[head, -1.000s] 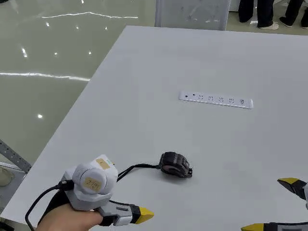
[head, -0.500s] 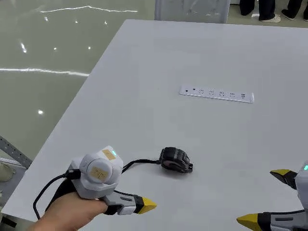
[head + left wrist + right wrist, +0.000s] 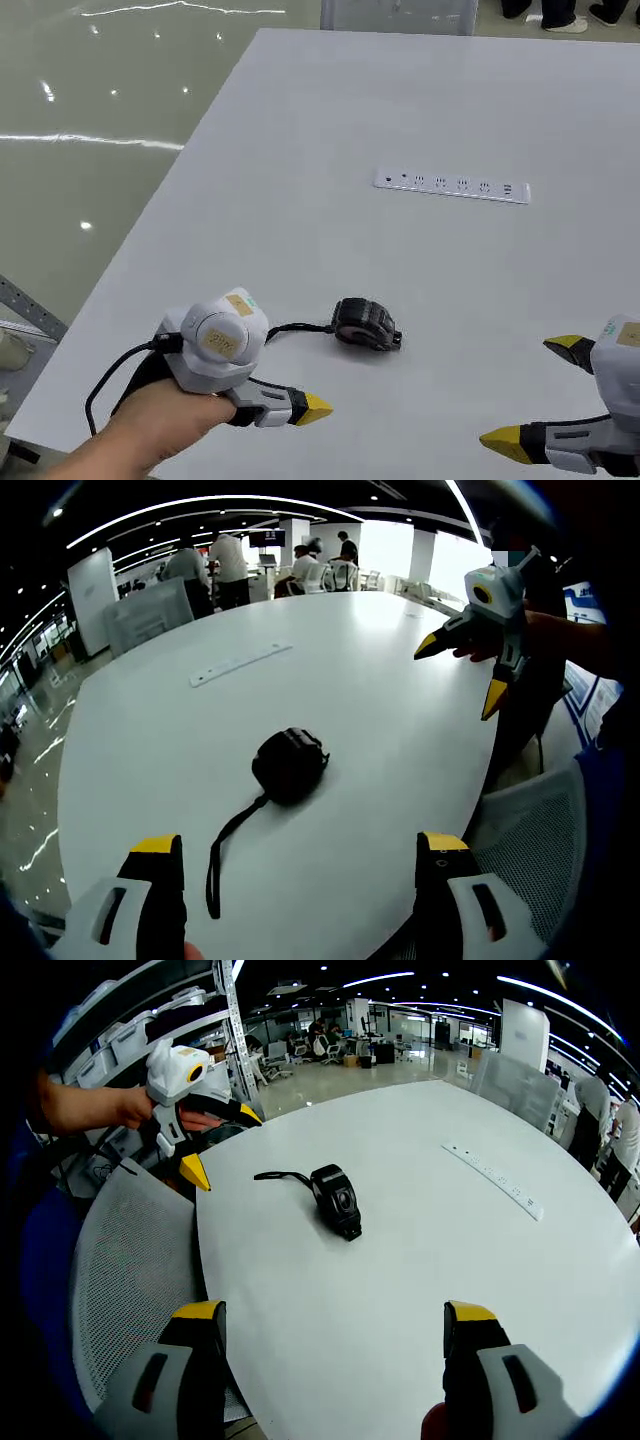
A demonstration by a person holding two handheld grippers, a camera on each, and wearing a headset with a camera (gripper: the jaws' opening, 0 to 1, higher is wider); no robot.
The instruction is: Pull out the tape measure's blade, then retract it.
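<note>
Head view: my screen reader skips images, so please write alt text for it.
A black tape measure lies untouched on a white table. The left hand-held gripper and right hand-held gripper hover open either side; a power strip lies beyond.

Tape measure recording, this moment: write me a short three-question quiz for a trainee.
1. True or false: the tape measure is clamped in the left gripper.
2. What lies farther along the table, beyond the tape measure? A) a power strip B) a hammer C) a mug
3. Fill in: the jaws of the left gripper and the right gripper both stand ____.
Key: 1 false, it lies free on the table; 2 A; 3 open.
</note>
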